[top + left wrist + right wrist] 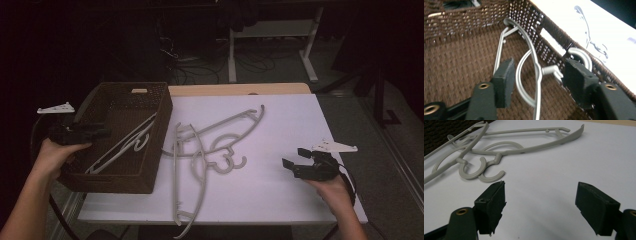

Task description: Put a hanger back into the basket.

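My left claw [537, 82] stands open around the pale grey plastic hanger [529, 75] lying in the brown wicker basket [461, 57]; I should lift straight out. My right claw [540, 207] waits open, empty, over the white desk [544, 182].

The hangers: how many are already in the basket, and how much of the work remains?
Done: one hanger lies in the brown basket. In hand: the left gripper hangs over it, jaws apart, pads off it, so it looks released. Left: two hangers lie crossed on the white table. The right gripper waits open beside them, likely to take one next.
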### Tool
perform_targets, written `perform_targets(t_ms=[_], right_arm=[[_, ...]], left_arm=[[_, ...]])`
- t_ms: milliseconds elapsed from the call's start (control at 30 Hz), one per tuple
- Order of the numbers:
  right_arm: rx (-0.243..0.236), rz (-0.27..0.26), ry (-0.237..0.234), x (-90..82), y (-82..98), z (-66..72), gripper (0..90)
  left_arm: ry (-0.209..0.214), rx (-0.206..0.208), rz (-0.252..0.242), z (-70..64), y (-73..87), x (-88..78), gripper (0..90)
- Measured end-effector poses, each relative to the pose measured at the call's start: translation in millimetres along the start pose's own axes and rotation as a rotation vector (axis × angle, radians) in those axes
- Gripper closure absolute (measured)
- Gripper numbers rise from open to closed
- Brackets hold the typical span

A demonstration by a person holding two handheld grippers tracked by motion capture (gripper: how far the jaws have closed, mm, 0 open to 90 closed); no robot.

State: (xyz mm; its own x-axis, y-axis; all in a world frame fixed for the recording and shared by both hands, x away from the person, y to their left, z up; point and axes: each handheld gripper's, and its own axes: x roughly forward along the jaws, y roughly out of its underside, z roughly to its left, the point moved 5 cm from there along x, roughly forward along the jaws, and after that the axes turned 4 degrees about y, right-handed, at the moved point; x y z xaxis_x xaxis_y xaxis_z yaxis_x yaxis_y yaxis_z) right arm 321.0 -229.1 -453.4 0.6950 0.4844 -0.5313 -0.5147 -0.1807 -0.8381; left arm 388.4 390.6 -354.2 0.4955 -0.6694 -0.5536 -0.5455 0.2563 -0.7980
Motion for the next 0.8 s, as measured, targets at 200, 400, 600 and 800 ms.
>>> perform_targets(t_ms=[200,400,600,800], right_arm=[[-0.006,0.005,0.000,0.0,-0.6,1.6,23.3],[-0.008,0.005,-0.007,-0.9,1.4,1.4,23.3],[-0.018,0.010,-0.015,-0.1,1.4,2.9,23.3],[-0.025,0.015,-0.018,1.7,0.6,4.2,23.3]], left_arm=[[0.021,0.021,-0.017,-18.2,-14.4,13.2,27.3],[0.037,0.050,-0.036,-40.0,-30.3,29.9,19.6],[0.079,0.072,-0.058,-65.4,-46.6,51.7,17.6],[0.119,0.091,-0.072,-92.5,-63.2,75.7,17.4]])
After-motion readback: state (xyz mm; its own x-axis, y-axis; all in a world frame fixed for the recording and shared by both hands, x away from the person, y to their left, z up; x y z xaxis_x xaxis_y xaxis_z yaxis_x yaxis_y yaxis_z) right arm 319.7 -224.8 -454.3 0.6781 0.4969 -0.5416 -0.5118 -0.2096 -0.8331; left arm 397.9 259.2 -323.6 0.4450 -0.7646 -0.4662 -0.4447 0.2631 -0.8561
